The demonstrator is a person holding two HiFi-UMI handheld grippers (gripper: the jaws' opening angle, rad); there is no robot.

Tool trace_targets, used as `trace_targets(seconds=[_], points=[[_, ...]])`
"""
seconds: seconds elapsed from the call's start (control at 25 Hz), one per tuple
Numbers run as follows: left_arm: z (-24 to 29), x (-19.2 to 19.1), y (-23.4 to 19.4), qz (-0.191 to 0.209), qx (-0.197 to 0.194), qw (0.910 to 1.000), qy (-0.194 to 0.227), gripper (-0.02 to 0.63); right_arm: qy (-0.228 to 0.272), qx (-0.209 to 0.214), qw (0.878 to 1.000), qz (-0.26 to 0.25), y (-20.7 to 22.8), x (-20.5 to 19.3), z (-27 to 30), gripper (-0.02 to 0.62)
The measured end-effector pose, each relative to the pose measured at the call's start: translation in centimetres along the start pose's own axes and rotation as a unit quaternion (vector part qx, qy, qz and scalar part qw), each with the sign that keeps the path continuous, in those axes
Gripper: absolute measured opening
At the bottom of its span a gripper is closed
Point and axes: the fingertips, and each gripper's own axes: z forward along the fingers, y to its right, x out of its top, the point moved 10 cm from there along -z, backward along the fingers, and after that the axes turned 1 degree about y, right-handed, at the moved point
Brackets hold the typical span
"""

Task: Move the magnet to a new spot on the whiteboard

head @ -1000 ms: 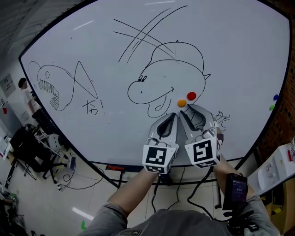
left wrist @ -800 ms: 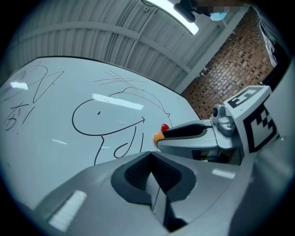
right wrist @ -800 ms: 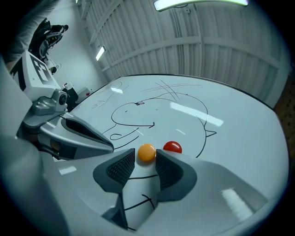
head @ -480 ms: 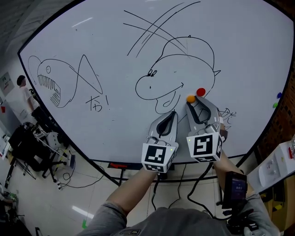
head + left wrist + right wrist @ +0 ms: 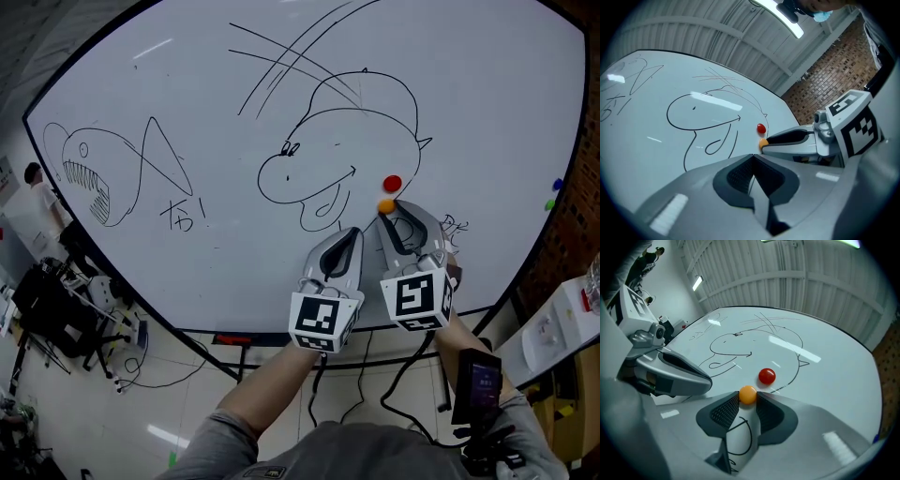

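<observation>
One whiteboard (image 5: 187, 103), drawings all over. My left tongs (image 5: 752, 158): jaws together, empty, just beside the right. My right tongs (image 5: 748, 401) are the nearer: jaws just closed a touch, pinching the orange magnet (image 5: 748, 394) at their tips, dead ahead on the board. Small glossy dome; red magnet (image 5: 767, 376) just beyond, apart.

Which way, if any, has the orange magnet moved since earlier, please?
Yes: in the head view the orange magnet slid right, from lower left of the red magnet to beneath it.
</observation>
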Motion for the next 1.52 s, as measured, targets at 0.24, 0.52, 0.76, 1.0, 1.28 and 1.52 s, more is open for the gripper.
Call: trace_targets(seconds=[0.24,0.52,0.76,1.0,1.28,1.52], points=[[2.1,-0.5,3.2,-0.005,-0.024,0.9997,-0.003,0.002,-0.026,-0.004,1.000,0.014,2.5,-3.0,-1.8,0.123],[5.5,-1.3,8.4,-0.013,-0.051,0.9986,-0.011,0.002,-0.058,-0.010,0.998,0.036,6.5,-7.4,-4.6,0.123],[8.6,-2.4,12.7,-0.016,-0.072,0.9970,-0.022,0.002,-0.073,-0.013,0.996,0.050,10.1,-11.2,-6.9,0.123],[11.8,-3.5,16.8,-0.020,-0.091,0.9952,-0.030,0.002,-0.083,-0.014,0.995,0.060,13.4,-14.6,-8.9,0.123],[15.8,-4.2,21.6,-0.025,-0.117,0.9924,-0.028,0.002,-0.101,-0.026,0.992,0.071,17.9,-18.3,-11.3,0.123],[18.8,-4.6,25.3,-0.033,-0.137,0.9898,-0.022,0.002,-0.128,-0.053,0.987,0.081,22.1,-21.7,-13.5,0.123]])
